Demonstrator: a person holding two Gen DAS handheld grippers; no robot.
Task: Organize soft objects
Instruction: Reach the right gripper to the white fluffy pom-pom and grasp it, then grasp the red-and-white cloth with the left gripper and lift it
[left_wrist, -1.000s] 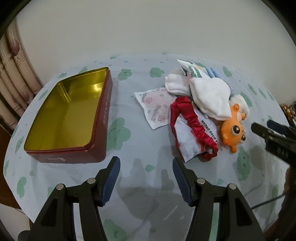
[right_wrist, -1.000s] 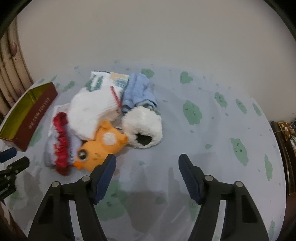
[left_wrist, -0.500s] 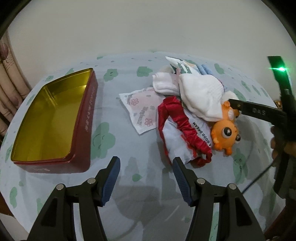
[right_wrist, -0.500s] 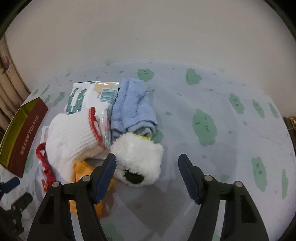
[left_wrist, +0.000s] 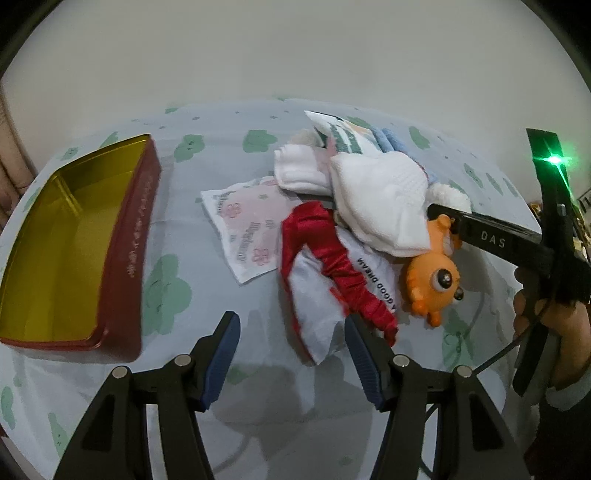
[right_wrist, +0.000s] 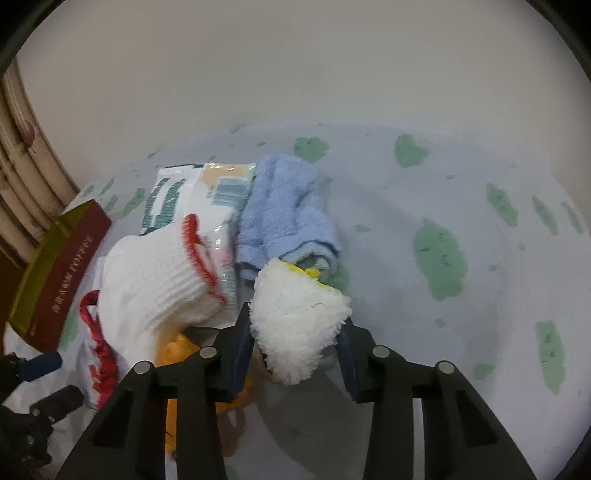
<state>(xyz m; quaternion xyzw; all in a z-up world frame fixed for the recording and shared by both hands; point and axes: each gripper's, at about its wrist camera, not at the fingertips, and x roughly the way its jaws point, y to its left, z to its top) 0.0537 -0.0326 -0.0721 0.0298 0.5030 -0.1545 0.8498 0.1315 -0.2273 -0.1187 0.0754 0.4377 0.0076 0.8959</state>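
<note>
A pile of soft things lies on the cloud-print cloth. In it are a white knit glove (left_wrist: 384, 192), a red satin band (left_wrist: 332, 266), an orange toy (left_wrist: 432, 280), a blue towel (right_wrist: 288, 206) and a white fluffy piece (right_wrist: 295, 314). My right gripper (right_wrist: 295, 332) is closing, with the fluffy piece squeezed between its pads. In the left wrist view a black finger (left_wrist: 480, 236) of that gripper reaches into the pile from the right. My left gripper (left_wrist: 290, 332) stands open just in front of the pile, with nothing between its fingers.
An open red tin (left_wrist: 136, 240) with a gold inside sits at the left. A pink-flowered tissue packet (left_wrist: 247, 225) lies between tin and pile. A green-and-white packet (right_wrist: 192, 195) lies under the glove. A hand (left_wrist: 546, 317) holds the right gripper. Curtains (right_wrist: 26, 177) hang far left.
The right gripper came forward over the pile and narrowed its jaws onto the white fluffy piece. The left gripper edged toward the pile, still wide apart.
</note>
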